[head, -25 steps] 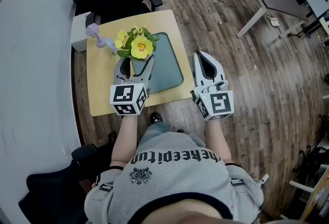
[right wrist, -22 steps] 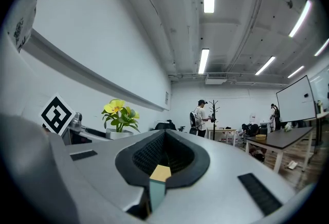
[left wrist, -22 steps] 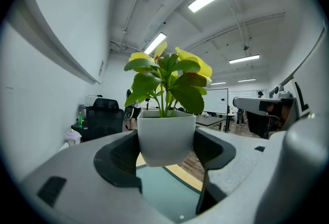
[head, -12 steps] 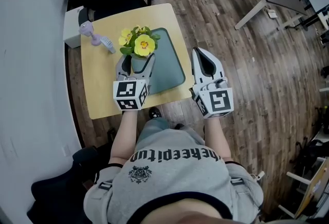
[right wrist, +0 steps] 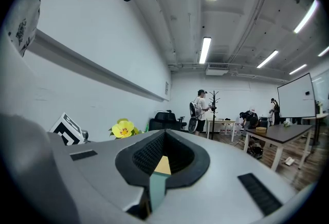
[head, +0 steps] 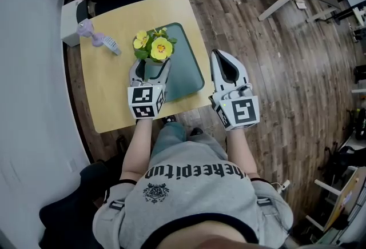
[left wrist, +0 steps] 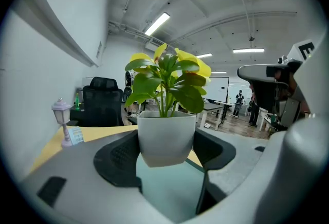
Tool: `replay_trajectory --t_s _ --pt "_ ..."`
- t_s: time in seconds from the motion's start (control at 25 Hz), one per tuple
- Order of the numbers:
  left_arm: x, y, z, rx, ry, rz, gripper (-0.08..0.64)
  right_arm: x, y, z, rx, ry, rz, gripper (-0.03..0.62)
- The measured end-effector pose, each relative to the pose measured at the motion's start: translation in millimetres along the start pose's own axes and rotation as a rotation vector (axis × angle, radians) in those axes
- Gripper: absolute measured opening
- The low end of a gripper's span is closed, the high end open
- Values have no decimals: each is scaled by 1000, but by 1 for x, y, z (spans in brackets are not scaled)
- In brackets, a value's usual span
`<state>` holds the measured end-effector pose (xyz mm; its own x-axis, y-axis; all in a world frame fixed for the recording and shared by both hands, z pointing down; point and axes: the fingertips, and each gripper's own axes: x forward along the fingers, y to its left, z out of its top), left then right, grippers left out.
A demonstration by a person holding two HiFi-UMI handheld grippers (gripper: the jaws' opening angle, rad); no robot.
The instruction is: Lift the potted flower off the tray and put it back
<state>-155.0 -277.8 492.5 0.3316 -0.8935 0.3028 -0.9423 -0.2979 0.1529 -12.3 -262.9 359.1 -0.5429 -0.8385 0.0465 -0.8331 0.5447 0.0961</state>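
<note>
— Colours of pot [left wrist: 166, 135] and flowers [head: 161, 47]?
— White; yellow, with green leaves [left wrist: 149, 84].
— And tray [head: 191, 68], table [head: 108, 88]?
— Dull teal; pale yellow.
— The rest?
— Lamp [head: 86, 29]: lilac. Floor [head: 274, 71]: brown planks. Left cube [head: 144, 101], right cube [head: 240, 112]: black-and-white squares.
</note>
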Motion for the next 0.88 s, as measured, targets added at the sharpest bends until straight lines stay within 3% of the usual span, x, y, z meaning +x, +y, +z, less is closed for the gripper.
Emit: replay_trajectory --t_s 0.88 --pt "76 9 -92 4 206 -32 330 22 -23 -39 -2 102 -39 3"
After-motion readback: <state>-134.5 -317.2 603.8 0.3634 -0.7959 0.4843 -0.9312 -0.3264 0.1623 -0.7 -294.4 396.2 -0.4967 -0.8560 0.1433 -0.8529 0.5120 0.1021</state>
